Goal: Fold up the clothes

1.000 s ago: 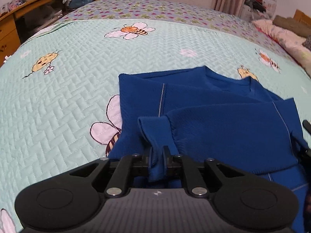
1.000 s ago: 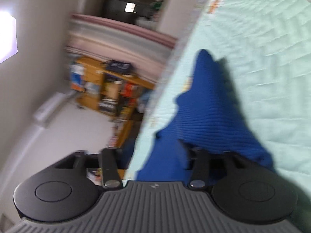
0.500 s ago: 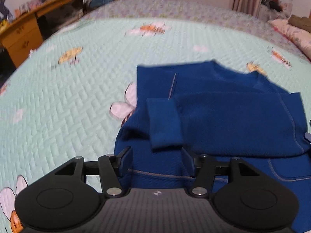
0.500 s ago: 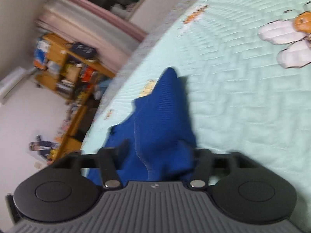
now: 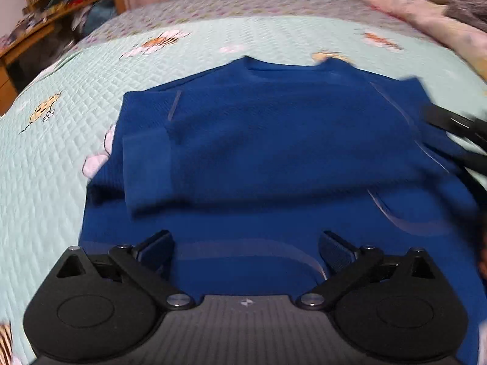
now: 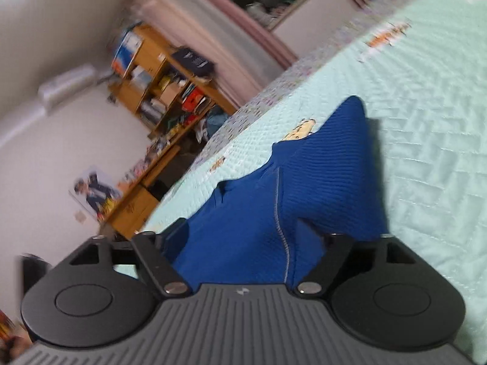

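On a bee-print quilt (image 5: 91, 97) covering a bed, a blue sweater (image 5: 274, 140) lay front-down or front-up — the blur made it hard to say which — with its neckline toward the far edge and one sleeve (image 5: 146, 167) folded across the body, cuff ending near the garment's left side. Nearest the camera, the left gripper (image 5: 245, 249) hovered just above the hem, its fingers spread wide and holding nothing, a stance that suited either letting go of cloth or lining up on the lower edge. At the sweater's right shoulder, the right gripper (image 6: 243, 240) sat with its fingers also apart, a raised ridge of blue knit between them, seemingly not pinched. That placement at opposite edges suggested the two tools were positioned to bring the remaining loose part inward, keeping the fold square. A wooden bookshelf (image 6: 164, 91) stood beyond the bed.
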{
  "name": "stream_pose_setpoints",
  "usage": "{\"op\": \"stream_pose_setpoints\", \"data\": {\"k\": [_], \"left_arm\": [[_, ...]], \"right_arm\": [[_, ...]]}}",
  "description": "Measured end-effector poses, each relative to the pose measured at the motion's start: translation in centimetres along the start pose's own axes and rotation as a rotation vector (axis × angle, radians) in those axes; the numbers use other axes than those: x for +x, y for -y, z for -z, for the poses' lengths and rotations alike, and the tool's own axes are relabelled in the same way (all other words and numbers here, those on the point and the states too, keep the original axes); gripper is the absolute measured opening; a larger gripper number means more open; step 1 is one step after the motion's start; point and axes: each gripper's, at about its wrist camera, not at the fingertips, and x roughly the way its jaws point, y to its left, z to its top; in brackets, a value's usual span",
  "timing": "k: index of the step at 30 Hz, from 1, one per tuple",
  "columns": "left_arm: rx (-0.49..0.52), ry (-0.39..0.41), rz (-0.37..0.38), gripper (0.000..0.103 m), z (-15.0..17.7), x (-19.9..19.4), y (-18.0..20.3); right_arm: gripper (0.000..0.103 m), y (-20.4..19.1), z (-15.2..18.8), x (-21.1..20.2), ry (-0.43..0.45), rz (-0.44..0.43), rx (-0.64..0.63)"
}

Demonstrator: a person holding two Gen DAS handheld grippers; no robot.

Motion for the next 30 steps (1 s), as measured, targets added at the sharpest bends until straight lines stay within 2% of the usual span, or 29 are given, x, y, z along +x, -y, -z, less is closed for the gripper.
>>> {"op": "stream_pose_setpoints", "data": {"k": [2, 5, 7, 9, 12, 14, 16, 17, 19, 20, 22, 24, 25, 27, 30], "left_arm": [[0.032, 0.026, -0.007, 0.102, 2.4, -1.8, 0.9], [0.074, 0.025, 0.005, 0.102, 6.0, -4.9, 1.2], [0.074, 0.015, 0.017, 0.102, 8.0, -7.0, 0.6], [0.049, 0.006, 0.026, 0.102, 9.5, -8.7, -0.5], [0.012, -0.007, 0.039, 0.102, 11.8, -11.4, -2.1], [-0.033, -0.049, -0.005, 0.102, 12.4, -12.1, -3.2], [-0.068, -0.096, -0.034, 0.102, 12.8, -12.7, -4.1], [-0.076, -0.098, -0.038, 0.102, 13.0, -13.2, -4.2], [-0.084, -0.096, -0.045, 0.102, 13.5, -14.4, -4.3], [-0.076, -0.093, -0.046, 0.102, 13.7, -15.1, -4.2], [-0.06, -0.083, -0.055, 0.102, 14.2, -16.2, -4.0], [-0.049, -0.072, -0.066, 0.102, 14.4, -16.8, -3.9], [-0.046, -0.068, -0.07, 0.102, 14.4, -16.9, -3.9], [-0.047, -0.073, -0.077, 0.102, 14.3, -17.0, -4.0], [-0.059, -0.065, -0.075, 0.102, 14.2, -16.9, -4.3]], "right_arm": [[0.088, -0.4, 0.1, 0.0, 0.006, 0.015, -0.042], [0.088, -0.2, 0.1, -0.1, 0.004, 0.043, -0.032], [0.088, -0.9, 0.1, -0.6, -0.009, 0.092, -0.047], [0.088, -3.6, 0.8, -1.6, -0.02, 0.197, -0.083], [0.091, -8.6, 3.0, -4.3, 0.029, 0.177, -0.099], [0.093, -12.0, 5.5, -5.7, 0.023, 0.148, -0.127], [0.093, -13.7, 7.7, -5.5, -0.061, 0.153, -0.114], [0.093, -13.8, 8.9, -4.7, -0.16, 0.191, -0.061], [0.093, -14.0, 10.1, -4.3, -0.249, 0.256, -0.007], [0.093, -14.9, 10.1, -4.7, -0.268, 0.27, -0.012], [0.093, -17.0, 9.5, -6.0, -0.295, 0.226, -0.013], [0.093, -20.0, 9.1, -8.0, -0.251, 0.164, -0.094], [0.093, -21.1, 9.2, -8.4, -0.25, 0.157, -0.142], [0.1, -22.9, 9.6, -8.7, -0.263, 0.159, -0.239], [0.101, -21.3, 11.3, -6.7, -0.423, 0.202, -0.157]]}}
